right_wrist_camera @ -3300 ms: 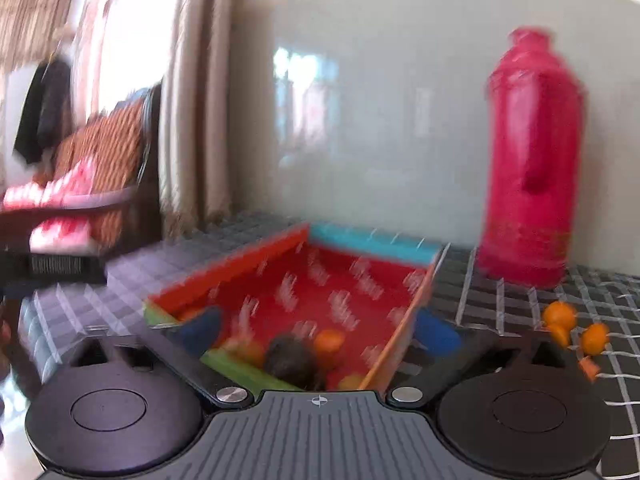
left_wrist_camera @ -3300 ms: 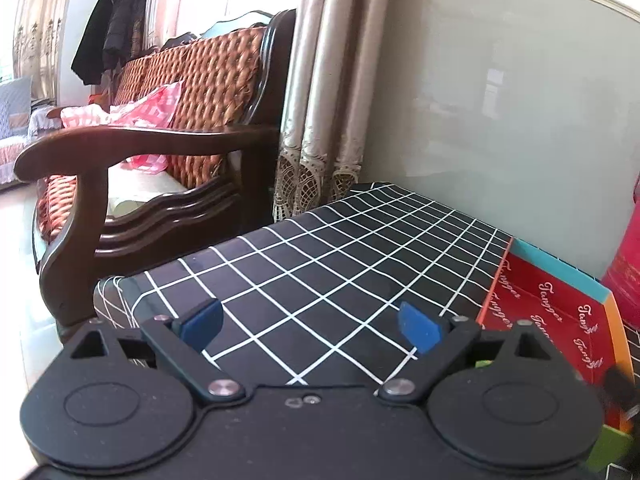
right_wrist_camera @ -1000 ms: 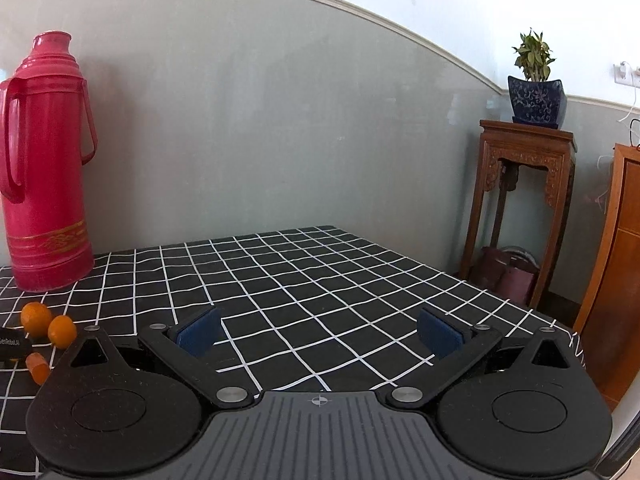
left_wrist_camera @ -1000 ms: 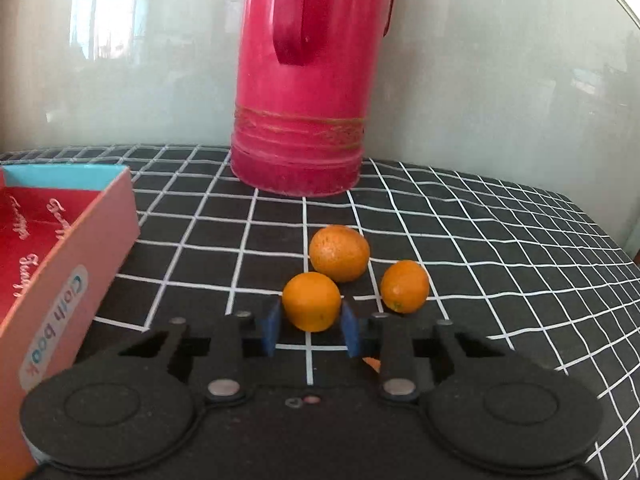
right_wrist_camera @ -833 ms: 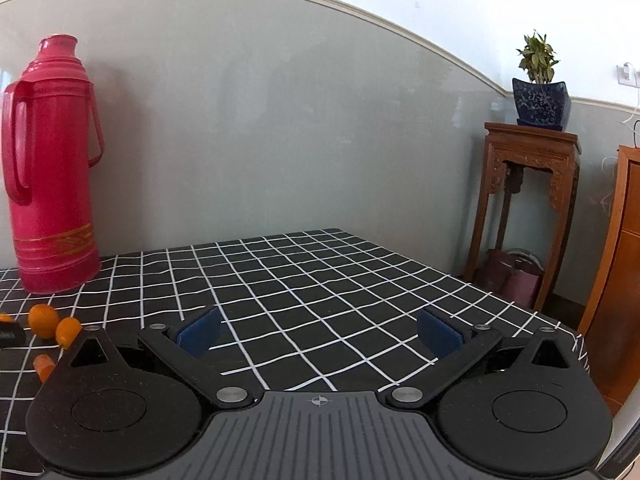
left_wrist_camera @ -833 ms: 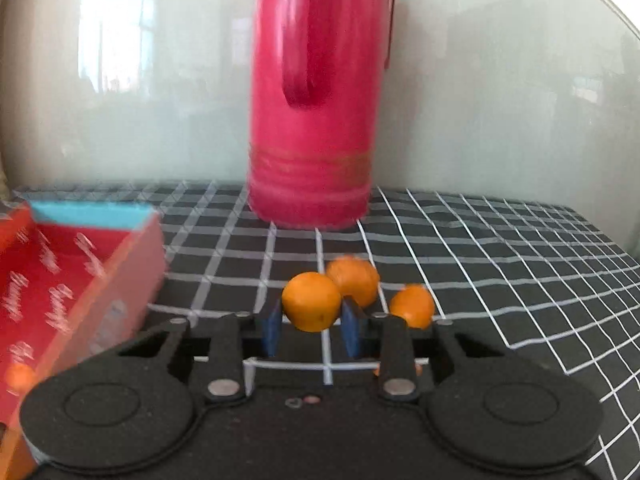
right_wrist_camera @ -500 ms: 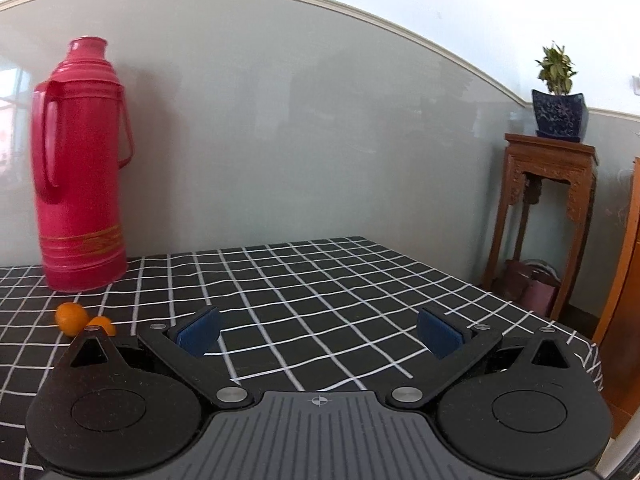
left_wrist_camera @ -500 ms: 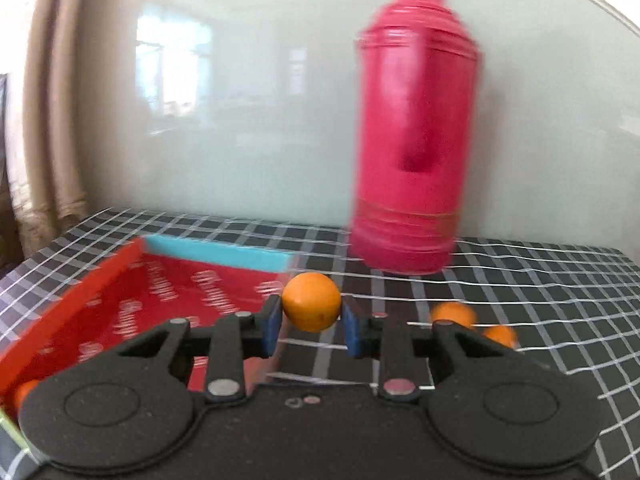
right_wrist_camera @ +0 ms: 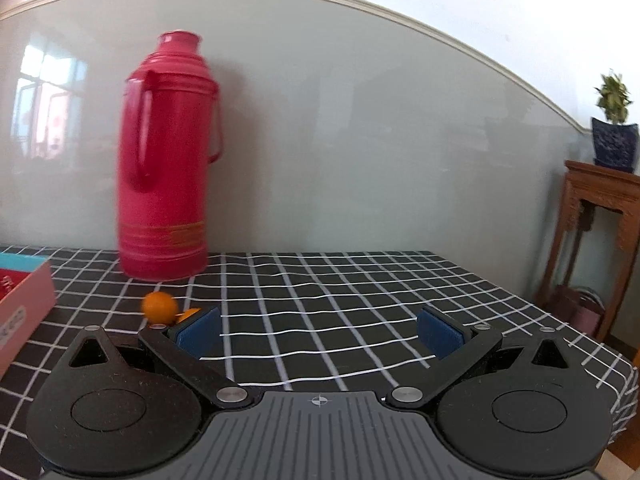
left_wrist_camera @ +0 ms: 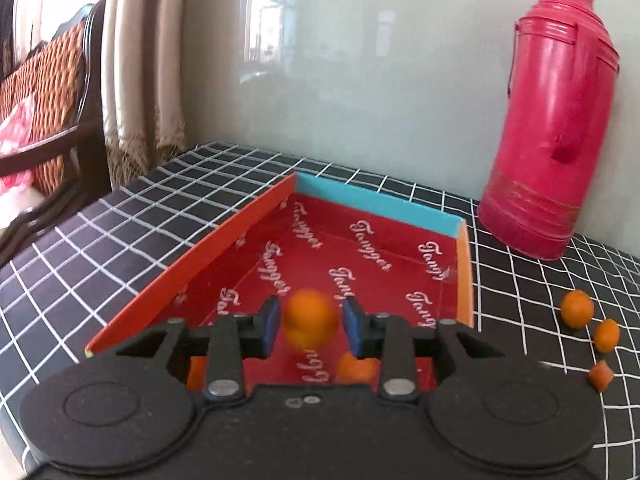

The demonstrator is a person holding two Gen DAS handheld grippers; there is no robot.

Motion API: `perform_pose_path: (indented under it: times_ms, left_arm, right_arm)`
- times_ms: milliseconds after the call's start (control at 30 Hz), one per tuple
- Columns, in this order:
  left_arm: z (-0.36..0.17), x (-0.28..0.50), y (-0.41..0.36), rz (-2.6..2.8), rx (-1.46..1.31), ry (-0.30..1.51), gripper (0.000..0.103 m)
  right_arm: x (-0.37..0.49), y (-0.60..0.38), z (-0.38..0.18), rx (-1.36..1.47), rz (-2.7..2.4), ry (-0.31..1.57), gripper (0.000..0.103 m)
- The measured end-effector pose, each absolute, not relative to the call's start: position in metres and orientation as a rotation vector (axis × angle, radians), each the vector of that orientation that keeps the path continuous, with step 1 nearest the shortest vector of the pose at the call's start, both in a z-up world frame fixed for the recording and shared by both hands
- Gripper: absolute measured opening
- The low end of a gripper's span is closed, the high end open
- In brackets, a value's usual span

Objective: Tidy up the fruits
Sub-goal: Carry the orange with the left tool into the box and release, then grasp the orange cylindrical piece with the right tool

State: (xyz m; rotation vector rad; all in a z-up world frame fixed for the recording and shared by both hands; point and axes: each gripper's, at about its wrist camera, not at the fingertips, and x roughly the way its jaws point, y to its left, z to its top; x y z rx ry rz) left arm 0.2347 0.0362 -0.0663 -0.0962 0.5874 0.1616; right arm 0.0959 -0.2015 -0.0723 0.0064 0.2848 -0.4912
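Bright daylight all round, probably from a window: it's reflected as glare on the glossy wall (left_wrist_camera: 360, 80). Heavy fisheye bending at the edges, dark corners. The orange (left_wrist_camera: 310, 318) between the left fingers is smeared with motion blur; the thermos (right_wrist_camera: 166, 160) looks soft too.
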Motion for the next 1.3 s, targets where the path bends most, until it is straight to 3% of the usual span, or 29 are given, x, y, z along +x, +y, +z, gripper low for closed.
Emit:
perform_pose_path:
  times_ms: [233,300,367,900,967,1000,1033,1267,1300]
  left_arm:
    - [-0.06,0.224,0.052,0.158,-0.128,0.571,0.04]
    - [-0.055,0.219,0.056,0.16,-0.125,0.549,0.058]
    - [-0.049,0.212,0.06,0.176,-0.117,0.517,0.066]
    - [-0.046,0.161,0.103,0.238,-0.098,0.469,0.083]
    - [-0.048,0.16,0.11,0.245,-0.114,0.475,0.083]
    - [-0.049,0.16,0.113,0.246,-0.121,0.478,0.083]
    - [-0.05,0.16,0.116,0.25,-0.126,0.48,0.083]
    - [-0.056,0.161,0.123,0.268,-0.101,0.49,0.083]
    - [-0.057,0.161,0.124,0.272,-0.1,0.491,0.083]
  right_arm:
    - [0.109,-0.184,-0.077,-0.005,-0.418,0.307,0.103]
    - [0.115,-0.18,-0.079,0.0,-0.377,0.315,0.103]
    - [0.119,-0.179,-0.08,0.014,-0.336,0.328,0.103]
    - [0.181,-0.185,-0.1,0.146,-0.168,0.513,0.103]
    - [0.186,-0.185,-0.1,0.141,-0.165,0.522,0.094]
    - [0.19,-0.184,-0.101,0.14,-0.158,0.536,0.076]
    - [0.194,-0.184,-0.103,0.143,-0.152,0.555,0.068]
    - [0.212,-0.182,-0.115,0.154,-0.173,0.622,0.067]
    - [0.213,-0.181,-0.115,0.138,-0.178,0.621,0.059]
